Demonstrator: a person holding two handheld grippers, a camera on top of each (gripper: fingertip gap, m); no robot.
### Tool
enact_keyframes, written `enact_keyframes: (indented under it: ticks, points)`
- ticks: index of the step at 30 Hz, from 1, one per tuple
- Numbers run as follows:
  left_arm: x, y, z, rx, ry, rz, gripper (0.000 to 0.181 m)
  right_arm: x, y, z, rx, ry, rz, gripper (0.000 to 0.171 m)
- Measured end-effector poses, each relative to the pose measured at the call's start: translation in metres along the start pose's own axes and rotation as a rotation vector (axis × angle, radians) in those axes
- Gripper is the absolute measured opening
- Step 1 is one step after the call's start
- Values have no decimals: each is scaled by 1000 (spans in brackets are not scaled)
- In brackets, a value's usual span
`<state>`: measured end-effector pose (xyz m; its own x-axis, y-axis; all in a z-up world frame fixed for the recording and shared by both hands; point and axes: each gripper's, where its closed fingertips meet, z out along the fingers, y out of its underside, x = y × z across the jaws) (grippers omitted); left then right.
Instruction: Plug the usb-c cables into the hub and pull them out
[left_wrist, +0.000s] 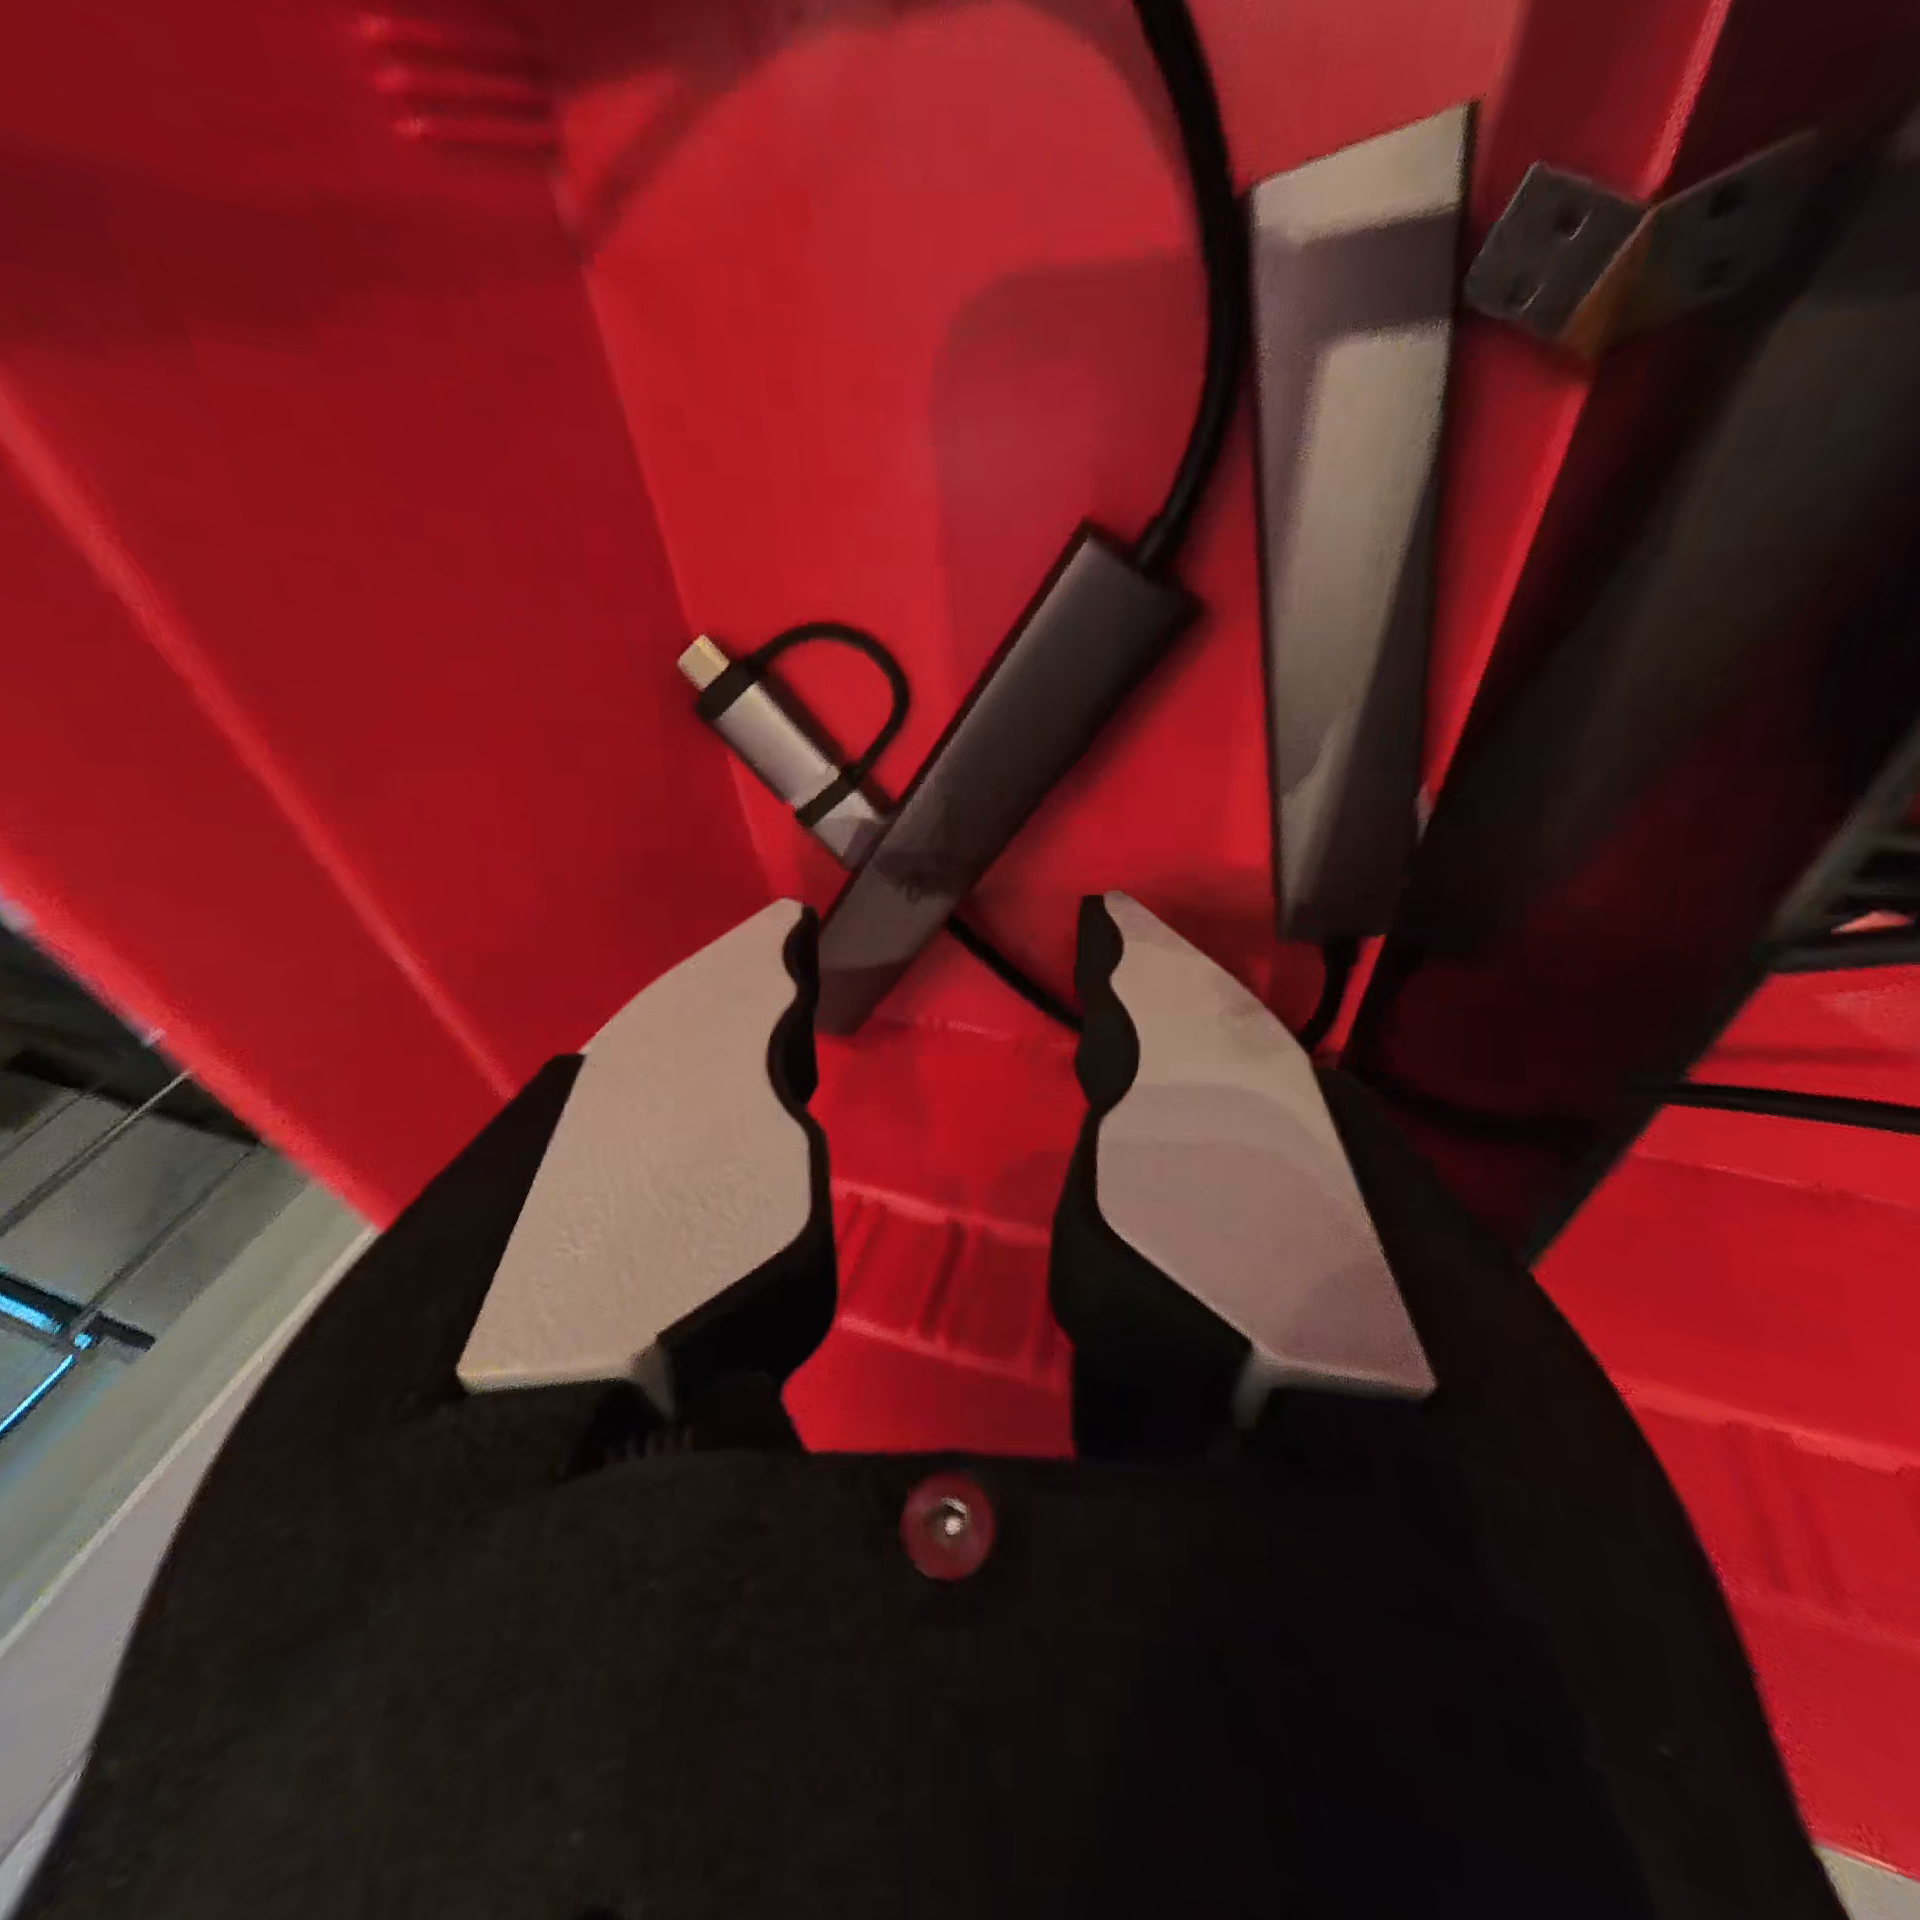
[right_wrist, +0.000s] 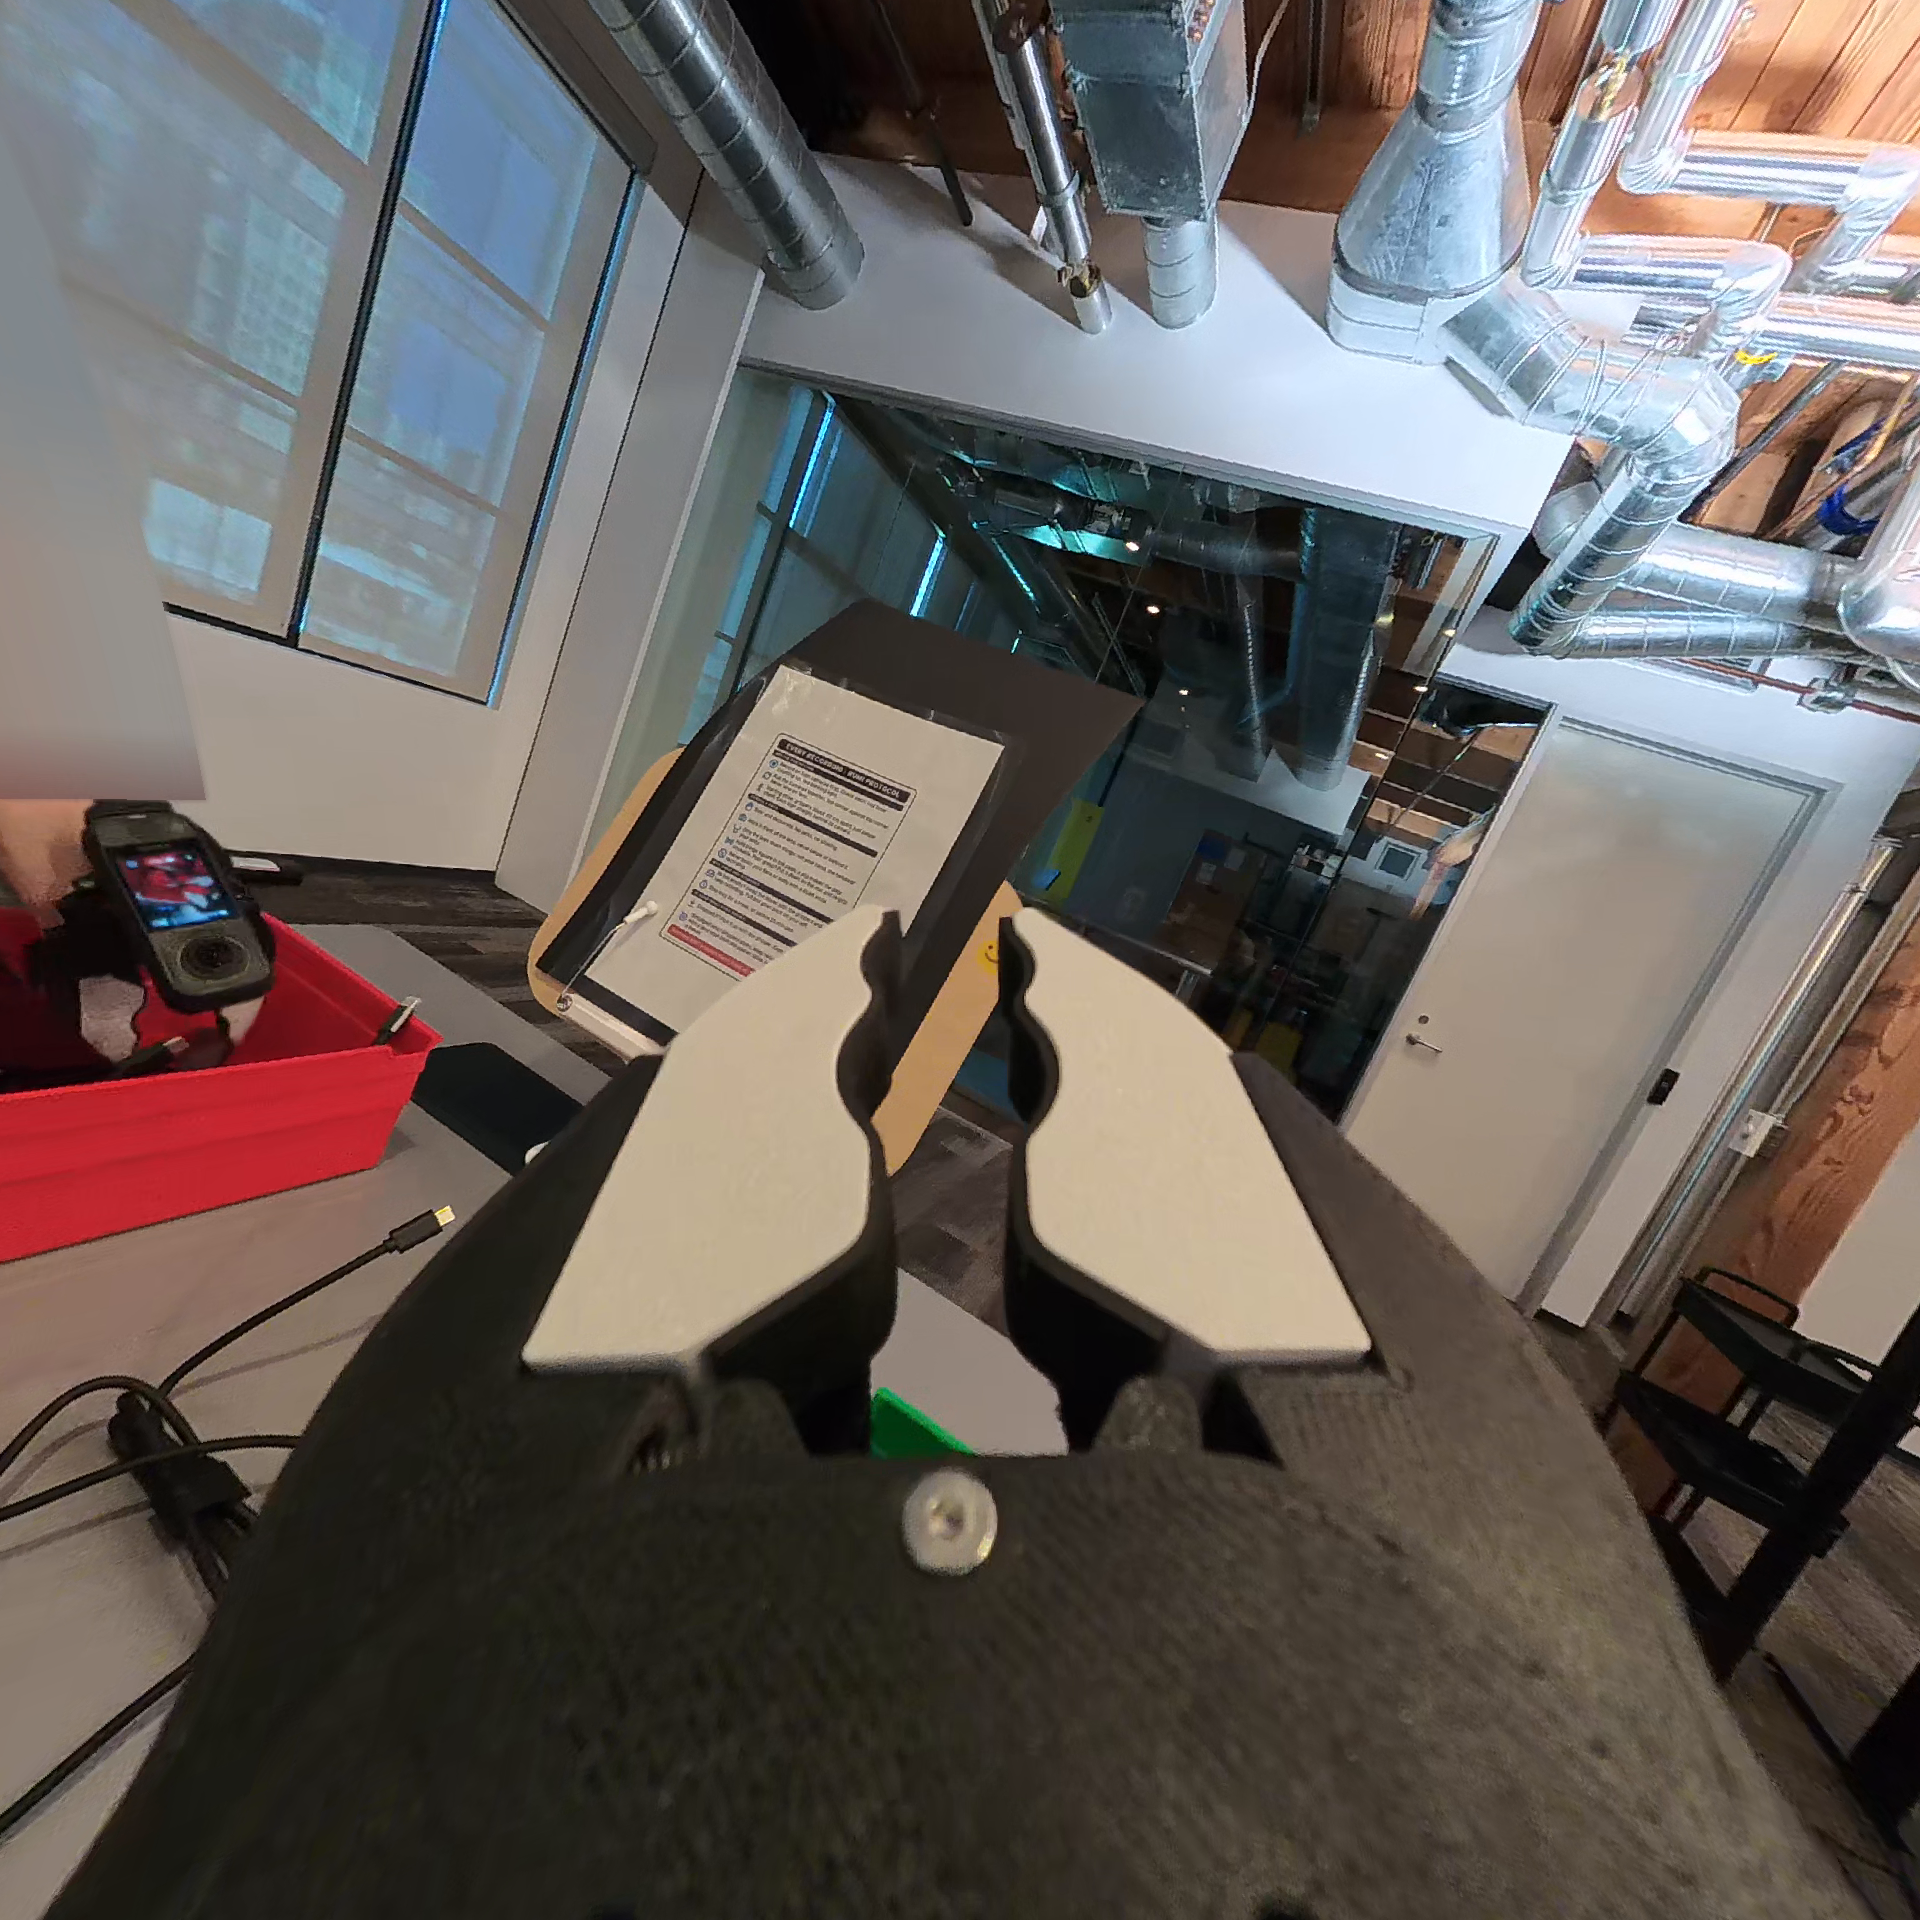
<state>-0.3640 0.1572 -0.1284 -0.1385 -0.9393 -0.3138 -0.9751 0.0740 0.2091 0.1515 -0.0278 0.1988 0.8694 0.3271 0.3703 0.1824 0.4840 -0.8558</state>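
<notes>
Your left gripper (left_wrist: 945, 914) points down into a red bin (left_wrist: 364, 520), its two fingers apart with nothing clamped. One small grey hub (left_wrist: 997, 779) lies on the bin floor just ahead of the tips, slanted, its near end touching or just beside the left finger (left_wrist: 665, 1122); the blur does not settle which. One black cord (left_wrist: 1210, 312) leaves the hub's far end and curves away ahead. One short grey plug with a metal tip (left_wrist: 764, 727) lies left of the hub, its near end against or under the hub's side. A thin black cable (left_wrist: 1013, 977) crosses the gap ahead of the right finger. Two longer grey hubs lie ahead and to the right: one (left_wrist: 1351, 520) beside the small hub, the other (left_wrist: 1642, 623) dark and blurred at the frame's right.

Your right gripper (right_wrist: 945, 935) is raised and tilted up toward the room, its two fingers apart and holding nothing. Ahead of the tips stands one black board with a white sheet (right_wrist: 831, 842). Low to its left, on the grey table (right_wrist: 104, 1330), lies one black cable with a bare metal plug end (right_wrist: 400, 1238), well apart from the fingers. Farther left, the other gripper, with a lit screen (right_wrist: 177, 914), sits over the bin (right_wrist: 208, 1122). A bundle of dark cables (right_wrist: 177, 1496) lies at the lower left.
</notes>
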Motion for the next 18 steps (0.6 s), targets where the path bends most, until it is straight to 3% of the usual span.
enact_keyframes:
  ticks: [5, 10, 18]
  points:
    - [1, -18, 13, 37, 21, 52, 48, -3, 9, 6, -27, -19, 13, 18]
    - [8, -16, 18, 17, 86, 66, 31, -9, 15, 12, -50, -44, 14, 18]
    - [9, -16, 18, 50, 97, 51, 30, -19, 15, 14, -71, -85, -5, 18]
